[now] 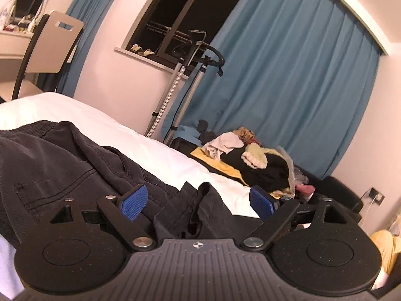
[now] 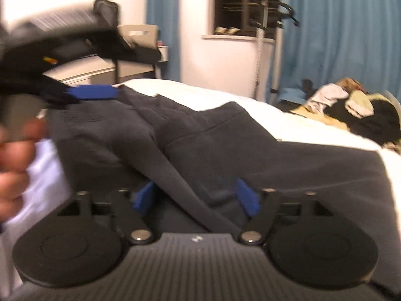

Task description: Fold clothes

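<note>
A pair of dark grey trousers (image 1: 62, 160) lies crumpled on the white bed (image 1: 150, 135). My left gripper (image 1: 198, 200) is open, its blue pads wide apart, with a raised fold of the trousers (image 1: 200, 205) between them. My right gripper (image 2: 196, 197) is open too, low over the trousers (image 2: 250, 155), with a ridge of the fabric running between its pads. The left gripper also shows in the right wrist view (image 2: 92, 92), blurred, at the trousers' far left edge, held by a hand (image 2: 12, 165).
A pile of mixed clothes (image 1: 253, 163) lies on the far side of the bed. A garment steamer stand (image 1: 190, 75) and blue curtains (image 1: 288, 75) are behind it. A chair (image 1: 50, 47) and desk stand at the left.
</note>
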